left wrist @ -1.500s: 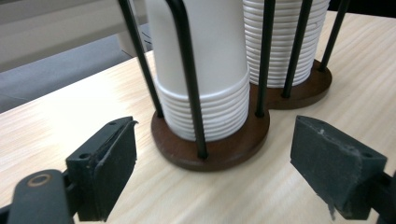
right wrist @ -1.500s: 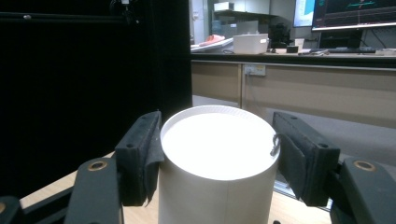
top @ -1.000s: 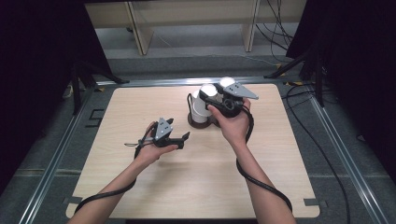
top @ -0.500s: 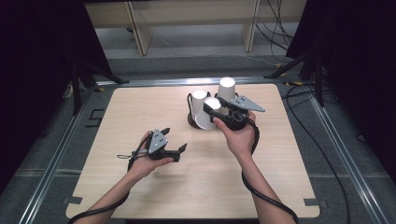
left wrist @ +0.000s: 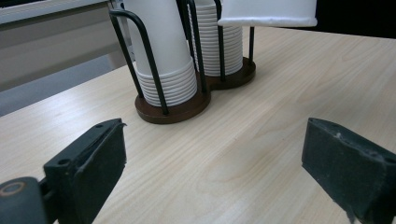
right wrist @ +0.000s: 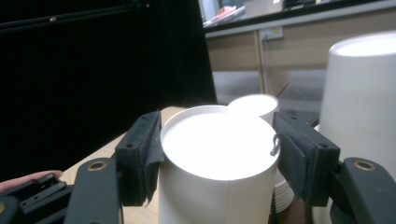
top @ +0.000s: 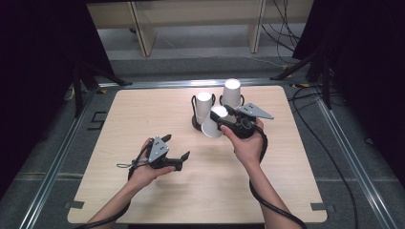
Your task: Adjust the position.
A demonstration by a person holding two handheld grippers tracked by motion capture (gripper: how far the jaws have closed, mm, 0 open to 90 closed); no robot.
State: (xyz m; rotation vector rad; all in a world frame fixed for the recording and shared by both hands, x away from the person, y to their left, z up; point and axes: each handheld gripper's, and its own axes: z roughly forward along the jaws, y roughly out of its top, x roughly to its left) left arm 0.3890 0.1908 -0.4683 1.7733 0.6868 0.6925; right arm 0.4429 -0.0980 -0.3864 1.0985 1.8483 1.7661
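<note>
Toward the far edge of the table (top: 119, 200), a bit right of the middle, the right hand (top: 246, 145) reaches forward with the forearm angled in from the near edge, wrist fairly straight, and its right tool (top: 220, 120) is clamped around a single white paper cup (top: 212, 125). That cup is upside down, flat bottom facing up, tilted a little and sitting just in front of the cup holder (top: 197, 125); in the right gripper view both jaw pads press against the sides of the cup (right wrist: 219, 163) near its closed end. The left hand (top: 145, 167) is pulled back nearer the near edge, left of centre, well apart from the cups, palm wrapped around the left tool (top: 177, 153), which points off to the right with its jaws spread wide and nothing between them; the left gripper view shows bare wood between the two pads. The holder is a dark brown double base with black wire uprights (left wrist: 140, 51), carrying two stacks of inverted white cups, left stack (top: 204, 107) and right stack (top: 231, 95), with ribbed rims bunched at the bottom. No logos or writing that I can read anywhere; the cups are plain white. Each tool's cable trails back along the forearm.
</note>
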